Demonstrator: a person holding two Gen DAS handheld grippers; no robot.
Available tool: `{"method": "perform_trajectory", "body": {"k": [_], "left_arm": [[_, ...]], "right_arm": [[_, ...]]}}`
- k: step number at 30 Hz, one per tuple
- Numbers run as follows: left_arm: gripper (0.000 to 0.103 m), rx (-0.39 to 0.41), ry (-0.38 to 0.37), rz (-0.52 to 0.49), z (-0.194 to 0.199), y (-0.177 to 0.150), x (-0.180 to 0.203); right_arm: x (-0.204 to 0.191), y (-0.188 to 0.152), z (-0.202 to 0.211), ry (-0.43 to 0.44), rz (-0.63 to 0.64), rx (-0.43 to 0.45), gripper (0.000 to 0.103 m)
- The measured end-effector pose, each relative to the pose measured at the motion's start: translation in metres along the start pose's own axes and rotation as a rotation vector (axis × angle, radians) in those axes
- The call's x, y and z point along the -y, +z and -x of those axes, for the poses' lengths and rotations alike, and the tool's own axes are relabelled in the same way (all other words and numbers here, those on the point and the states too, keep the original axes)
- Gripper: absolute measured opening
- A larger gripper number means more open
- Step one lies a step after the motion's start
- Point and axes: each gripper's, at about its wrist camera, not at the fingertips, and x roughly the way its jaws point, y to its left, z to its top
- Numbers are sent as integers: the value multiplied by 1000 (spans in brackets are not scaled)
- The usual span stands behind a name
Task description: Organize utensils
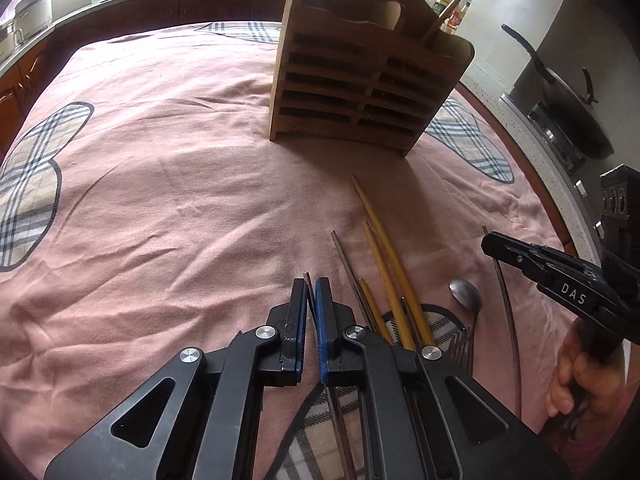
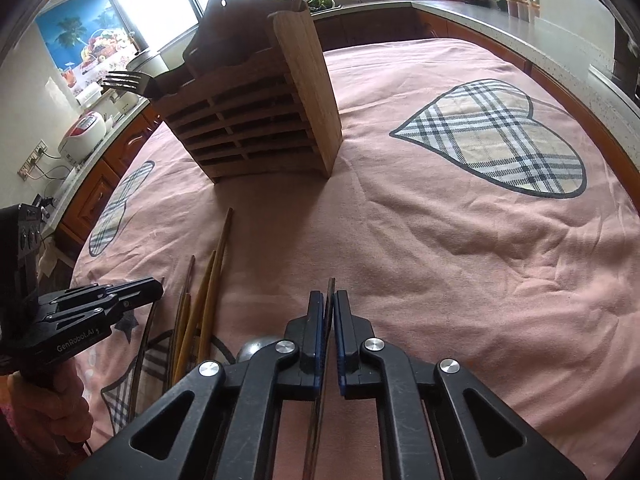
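1. Left wrist view showed the left gripper (image 1: 307, 292) with its jaws nearly together, clamped on a thin dark chopstick (image 1: 307, 280) whose tip stuck out just past the fingertips.
2. Right wrist view showed the same on the other side: the right gripper (image 2: 329, 300) was pinched on a second dark stick (image 2: 330, 292), its long axis running straight along the fingers and back under the rig.
3. The rack (image 1: 360, 80), a slatted wooden holder, stood upright on the pink cloth (image 1: 160, 160), ahead of both grippers. From the left gripper it lay forward and a little right; from the right gripper, forward and left.
4. It was well apart from each, and I could not tell which hand was nearer.
5. One wooden stick (image 1: 448, 12) already leaned in the rack's end cup; a fork (image 2: 128, 80) poked out of the far end in the right view.
6. Both held sticks pointed roughly toward the rack and lay close to level, so I judged that each would need tipping upright before it could drop into a cup from above.
7. The loose pile lay between the two hands: yellow chopsticks (image 1: 384, 256), a grey one (image 1: 344, 256), a spoon (image 1: 464, 292), a second fork (image 1: 460, 350) and a long thin wire-like piece (image 1: 508, 308). Their long axes ran mostly toward the rack.
8. The yellow ones sat just right of the left gripper, partly hidden beneath it.
9. Much of the task seemed left to do, judging by that pile.
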Motion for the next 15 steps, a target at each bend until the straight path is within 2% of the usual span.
{"method": "perform_trajectory", "body": {"k": [15], "left_arm": [[3, 200, -65, 28, 99, 2, -3]], "right_arm": [[-20, 13, 69, 65, 14, 160, 4]]}}
